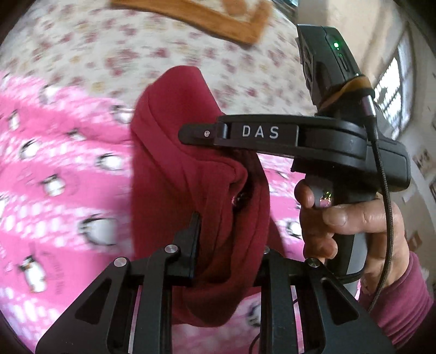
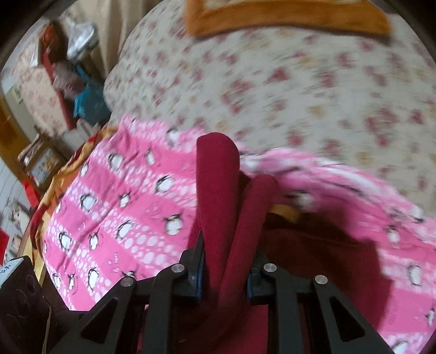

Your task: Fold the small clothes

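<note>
A dark red fleece garment (image 1: 188, 152) is bunched between the fingers of my left gripper (image 1: 230, 242), which is shut on it and holds it above the bed. My right gripper (image 2: 224, 261) is shut on another part of the same red garment (image 2: 218, 190), with folds standing up between its fingers. The right gripper's black body, marked DAS, shows in the left wrist view (image 1: 272, 133), held by a hand in a maroon sleeve, close beside the left gripper.
A pink penguin-print blanket (image 2: 122, 204) lies under the garment on a floral bedsheet (image 2: 299, 95). An orange-edged cloth (image 2: 286, 16) lies at the far side of the bed. Cluttered furniture (image 2: 54, 68) stands left of the bed.
</note>
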`<state>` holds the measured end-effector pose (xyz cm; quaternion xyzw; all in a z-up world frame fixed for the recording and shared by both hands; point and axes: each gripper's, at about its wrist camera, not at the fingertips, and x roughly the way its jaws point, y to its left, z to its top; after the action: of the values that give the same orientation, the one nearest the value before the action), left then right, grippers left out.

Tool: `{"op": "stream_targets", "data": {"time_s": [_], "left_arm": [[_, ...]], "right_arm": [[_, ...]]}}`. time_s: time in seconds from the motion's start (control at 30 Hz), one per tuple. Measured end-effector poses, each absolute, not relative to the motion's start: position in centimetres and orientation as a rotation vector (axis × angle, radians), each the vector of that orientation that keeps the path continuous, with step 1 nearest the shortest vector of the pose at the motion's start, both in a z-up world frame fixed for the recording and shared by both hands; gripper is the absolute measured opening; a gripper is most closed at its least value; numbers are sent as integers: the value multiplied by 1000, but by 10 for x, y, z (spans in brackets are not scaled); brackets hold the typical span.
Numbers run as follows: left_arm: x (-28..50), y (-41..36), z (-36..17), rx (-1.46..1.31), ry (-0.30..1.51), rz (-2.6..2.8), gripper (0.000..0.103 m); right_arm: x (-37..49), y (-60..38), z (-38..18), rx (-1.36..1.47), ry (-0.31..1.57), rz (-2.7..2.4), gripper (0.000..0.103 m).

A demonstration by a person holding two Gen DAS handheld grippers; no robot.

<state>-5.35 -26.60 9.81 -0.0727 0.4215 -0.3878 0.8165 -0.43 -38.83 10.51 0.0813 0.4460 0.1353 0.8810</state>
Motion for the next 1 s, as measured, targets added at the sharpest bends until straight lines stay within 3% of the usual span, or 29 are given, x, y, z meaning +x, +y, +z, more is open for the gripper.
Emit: {"op": "stream_targets", "data": {"time_s": [0.2, 0.37, 0.47, 0.53, 0.67, 0.8, 1.0], "left_arm": [[-66, -336, 71, -83, 976, -877, 21], [-72, -367, 40, 0, 1034, -845, 22], [-85, -364, 55, 64, 1023, -895, 45], [-92, -351, 64, 85, 1015, -914, 50], [-107, -309, 78, 179, 904, -850, 54], [-92, -285, 67, 217, 857, -675, 54], [-64, -267, 34, 34, 953, -630, 54]], "right_arm": [[-39, -479, 94, 247, 938, 147, 20], [-42, -513, 26, 300, 1055, 13, 20], [-46, -519, 18, 364, 1008, 5, 20], [-51, -522, 25, 389, 996, -13, 30], [-78, -524, 46, 423, 951, -9, 39], [-117, -512, 60, 426, 893, 39, 66], [-138, -490, 54, 403, 874, 36, 67]]}}
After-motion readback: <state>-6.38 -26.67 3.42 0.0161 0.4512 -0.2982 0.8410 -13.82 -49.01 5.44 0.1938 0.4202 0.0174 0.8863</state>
